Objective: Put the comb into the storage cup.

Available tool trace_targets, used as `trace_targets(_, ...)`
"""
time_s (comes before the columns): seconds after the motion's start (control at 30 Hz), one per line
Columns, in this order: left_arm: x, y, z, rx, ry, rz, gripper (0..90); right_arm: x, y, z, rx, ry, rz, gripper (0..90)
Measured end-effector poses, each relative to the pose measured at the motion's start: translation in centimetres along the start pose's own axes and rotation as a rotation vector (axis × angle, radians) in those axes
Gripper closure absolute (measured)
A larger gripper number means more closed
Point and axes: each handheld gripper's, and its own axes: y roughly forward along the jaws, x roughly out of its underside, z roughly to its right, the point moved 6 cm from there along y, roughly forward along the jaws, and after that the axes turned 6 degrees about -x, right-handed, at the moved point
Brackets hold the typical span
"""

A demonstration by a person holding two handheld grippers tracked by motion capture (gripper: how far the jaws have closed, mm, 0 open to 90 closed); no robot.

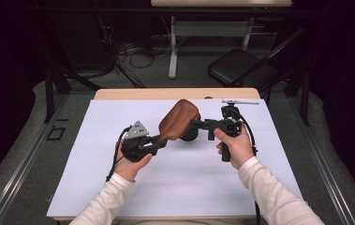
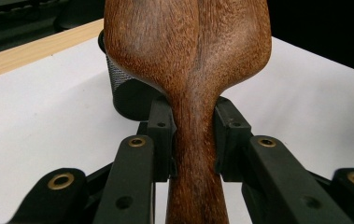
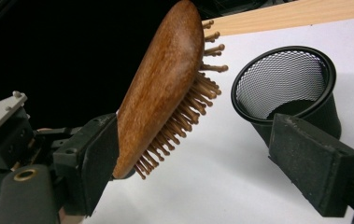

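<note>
A wooden hairbrush [image 1: 179,120] with wooden pins [image 3: 198,93] is held up over the white mat [image 1: 95,178]. My left gripper [image 1: 161,139] is shut on its narrow handle [image 2: 194,154], one pad on each side. My right gripper [image 1: 195,124] comes in from the right, turned on its side, and its jaws stand open [image 3: 202,156]. One of its pads [image 3: 93,161] sits right beside the lower end of the brush head [image 3: 163,93]; the other pad [image 3: 315,163] is apart from it. Just behind the brush a black mesh cup [image 3: 284,79] stands on the mat [image 2: 123,93].
The mat covers a wooden table [image 1: 175,93]. A thin metal piece [image 1: 240,101] lies at its far right edge. Beyond the table are a folding chair [image 1: 240,68], another table's legs [image 1: 173,47] and cables on the floor [image 1: 133,51].
</note>
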Motion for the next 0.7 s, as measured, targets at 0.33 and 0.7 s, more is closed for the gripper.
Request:
trace_targets(0.33,0.04,0.04,0.09,0.003,0.002,-0.001,71.7,-0.37,0.59,0.01,-0.026,0.044,0.011,16.1)
trace_targets(0.7,0.1,0.14,0.24,0.006,0.004,-0.003,71.6,-0.64,0.85,0.39,-0.035,0.069,0.015,16.1)
